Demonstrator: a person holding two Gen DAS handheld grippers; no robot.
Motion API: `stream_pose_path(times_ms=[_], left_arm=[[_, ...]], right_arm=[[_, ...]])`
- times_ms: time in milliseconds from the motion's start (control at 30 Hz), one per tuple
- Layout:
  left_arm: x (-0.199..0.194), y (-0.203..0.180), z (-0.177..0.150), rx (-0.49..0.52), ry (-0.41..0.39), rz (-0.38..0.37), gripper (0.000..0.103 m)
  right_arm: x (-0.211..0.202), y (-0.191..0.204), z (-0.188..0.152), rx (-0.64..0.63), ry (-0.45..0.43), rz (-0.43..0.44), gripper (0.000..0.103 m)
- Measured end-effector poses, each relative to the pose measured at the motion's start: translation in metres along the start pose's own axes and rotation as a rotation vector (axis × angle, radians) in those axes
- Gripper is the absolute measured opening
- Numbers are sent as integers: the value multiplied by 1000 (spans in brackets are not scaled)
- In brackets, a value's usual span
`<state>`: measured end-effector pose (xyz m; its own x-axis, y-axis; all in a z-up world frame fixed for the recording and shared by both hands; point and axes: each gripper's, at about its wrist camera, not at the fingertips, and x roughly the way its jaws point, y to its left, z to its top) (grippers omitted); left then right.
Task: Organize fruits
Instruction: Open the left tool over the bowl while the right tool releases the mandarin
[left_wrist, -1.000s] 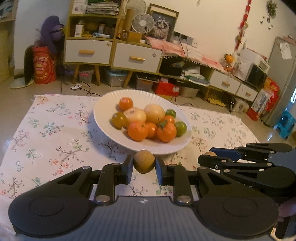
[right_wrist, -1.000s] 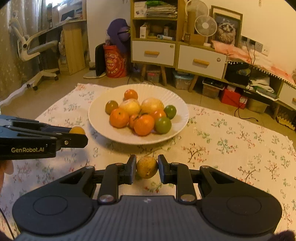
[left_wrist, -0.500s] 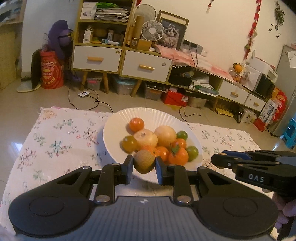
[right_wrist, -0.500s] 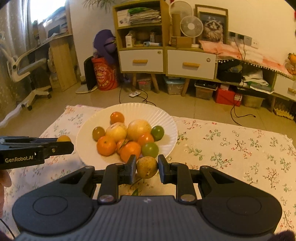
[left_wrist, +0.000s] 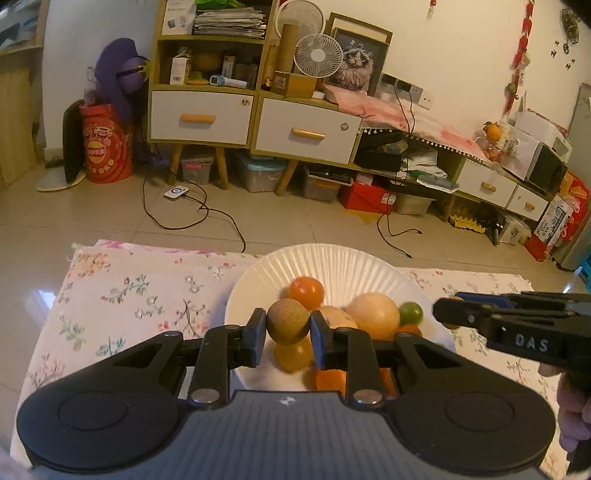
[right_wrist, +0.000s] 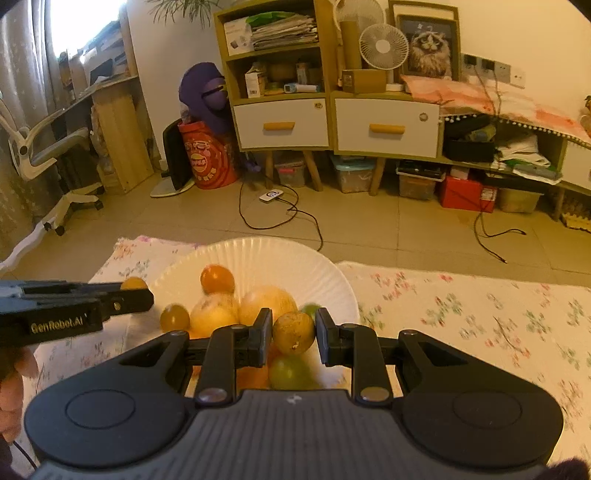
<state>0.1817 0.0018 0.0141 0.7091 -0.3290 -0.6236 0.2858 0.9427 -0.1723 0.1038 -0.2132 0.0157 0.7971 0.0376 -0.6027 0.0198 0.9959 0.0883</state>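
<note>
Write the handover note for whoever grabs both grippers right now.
Left gripper: shut on a brown round fruit, held over the near side of the white plate.
Right gripper: shut on a yellow-brown fruit, also over the plate.
Plate sits on the floral cloth, already piled with orange, yellow and green fruits.
Done: both fruits picked up and carried to the plate.
Left: release both onto the pile; gently, they may roll.

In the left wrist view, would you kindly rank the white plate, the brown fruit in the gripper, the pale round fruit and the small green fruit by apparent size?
1. White plate
2. Pale round fruit
3. Brown fruit, though it sits nearer the camera, so unsure against the pale one
4. Small green fruit
</note>
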Motion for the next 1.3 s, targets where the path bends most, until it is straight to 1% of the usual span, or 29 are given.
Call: stream_pose_path(times_ms=[100, 267, 400, 533, 733, 1033, 1200, 1300], left_arm=[[10, 3, 5, 7, 13, -28, 9], [27, 12, 4, 6, 40, -36, 9], [31, 17, 3, 15, 55, -43, 9], [35, 17, 5, 27, 67, -64, 9], [42, 12, 6, 52, 90, -88, 9], [44, 14, 7, 55, 82, -85, 9], [45, 12, 7, 56, 80, -77, 9], [44, 11, 8, 54, 78, -66, 12]], right_arm=[[14, -1, 9, 26, 2, 22, 22], [36, 3, 14, 51, 5, 40, 22], [49, 5, 16, 39, 11, 40, 22], [59, 4, 20, 69, 13, 54, 23], [71, 7, 21, 80, 28, 59, 23], [81, 12, 20, 83, 46, 76, 23], [82, 13, 21, 77, 48, 66, 25], [82, 15, 21, 69, 48, 53, 26]])
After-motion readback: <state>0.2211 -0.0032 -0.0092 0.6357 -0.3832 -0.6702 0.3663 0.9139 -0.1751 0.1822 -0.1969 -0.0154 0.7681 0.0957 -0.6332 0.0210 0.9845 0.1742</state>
